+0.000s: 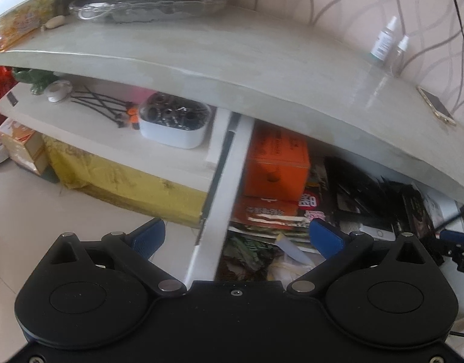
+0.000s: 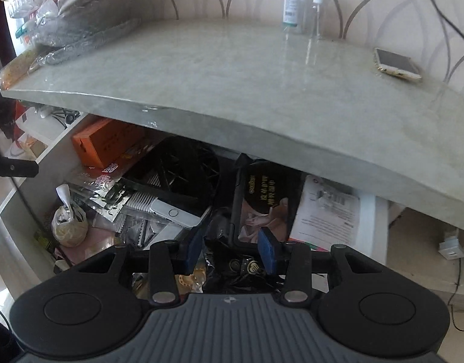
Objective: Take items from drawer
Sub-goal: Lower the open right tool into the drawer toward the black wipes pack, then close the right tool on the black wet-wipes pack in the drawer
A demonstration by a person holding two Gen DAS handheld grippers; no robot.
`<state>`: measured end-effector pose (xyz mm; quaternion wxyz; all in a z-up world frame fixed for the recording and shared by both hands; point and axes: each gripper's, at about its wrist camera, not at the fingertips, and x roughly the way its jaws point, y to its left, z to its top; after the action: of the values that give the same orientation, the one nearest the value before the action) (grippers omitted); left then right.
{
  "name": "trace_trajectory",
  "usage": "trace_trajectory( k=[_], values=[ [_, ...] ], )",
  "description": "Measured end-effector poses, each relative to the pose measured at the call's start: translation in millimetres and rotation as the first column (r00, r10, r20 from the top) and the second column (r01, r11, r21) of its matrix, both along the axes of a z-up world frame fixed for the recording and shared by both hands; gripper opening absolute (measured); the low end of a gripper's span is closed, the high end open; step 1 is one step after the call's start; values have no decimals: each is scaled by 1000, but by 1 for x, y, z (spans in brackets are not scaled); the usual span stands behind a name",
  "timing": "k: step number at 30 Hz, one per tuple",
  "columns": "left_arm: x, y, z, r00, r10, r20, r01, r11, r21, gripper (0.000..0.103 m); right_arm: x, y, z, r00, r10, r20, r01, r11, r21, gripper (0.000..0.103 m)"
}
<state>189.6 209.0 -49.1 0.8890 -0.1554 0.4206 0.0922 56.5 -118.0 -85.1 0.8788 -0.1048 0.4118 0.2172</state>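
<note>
The white drawer (image 2: 380, 220) stands pulled out under a grey tabletop (image 2: 232, 84), full of clutter. Inside lie an orange box (image 2: 105, 142), a white phone (image 2: 174, 211), a black packet with gold print (image 2: 268, 199), a printed sheet (image 2: 328, 211) and a bag of rubber bands (image 2: 70, 224). My right gripper (image 2: 232, 249) hangs over the drawer's middle, its jaws partly apart, and I see nothing pinched between the blue pads. My left gripper (image 1: 238, 236) is wide open, straddling the drawer's left wall (image 1: 223, 211), with the orange box (image 1: 274, 163) ahead of it.
On the tabletop stand two spray bottles (image 2: 292, 3), a gold-edged phone (image 2: 397, 65) and bagged goods (image 2: 74, 15) at the left. A side shelf (image 1: 80, 127) carries a white box of black parts (image 1: 174, 121) and cable ties (image 1: 105, 106). A yellow bag (image 1: 126, 178) sits below it.
</note>
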Motion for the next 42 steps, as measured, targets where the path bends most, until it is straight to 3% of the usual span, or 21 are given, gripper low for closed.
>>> trace_trajectory(
  k=[4,7,10,13,16,19,23,28,32,35,39,42],
  values=[
    [2,2,-2,1000,-4,-4,4,1000,0,103,-13,-3,14,996,65,-68,-61,996,57,44],
    [5,2,-5,1000,-9,-7,9,1000,-8,103,-41,-8,43,984,149,-103,-138,985,108,44],
    [9,1,-8,1000,-18,-9,18,1000,-21,103,-69,-5,79,972,219,-89,-213,974,71,46],
    [11,-2,-11,1000,-28,-11,28,999,-37,103,-88,4,97,975,222,-15,-222,972,-69,56],
    [12,-6,-11,999,-40,-11,40,998,-50,103,-84,19,76,976,211,47,-195,954,-230,54],
    [8,-10,-8,998,-59,-4,58,997,-42,103,-59,31,37,979,202,-4,-195,943,-271,38],
    [2,-10,-3,998,-56,-7,56,998,-12,103,-31,47,-7,984,171,-57,-180,935,-305,38],
    [3,-3,-4,1000,-24,-17,24,1000,-19,103,-17,59,-32,992,116,-50,-126,916,-380,38],
    [8,-6,-8,998,-49,-26,48,998,-40,103,-16,62,-47,995,99,-32,-103,897,-429,35],
    [10,-9,-9,997,-77,-29,75,996,-39,103,-18,57,-41,998,69,-3,-65,915,-397,13],
    [10,-8,-11,997,-70,-32,68,997,-39,103,-26,44,-25,999,19,32,-8,945,-328,6],
    [11,-7,-12,998,-52,-37,50,998,-42,103,-34,35,-3,999,-19,34,26,975,-223,1]
  ],
)
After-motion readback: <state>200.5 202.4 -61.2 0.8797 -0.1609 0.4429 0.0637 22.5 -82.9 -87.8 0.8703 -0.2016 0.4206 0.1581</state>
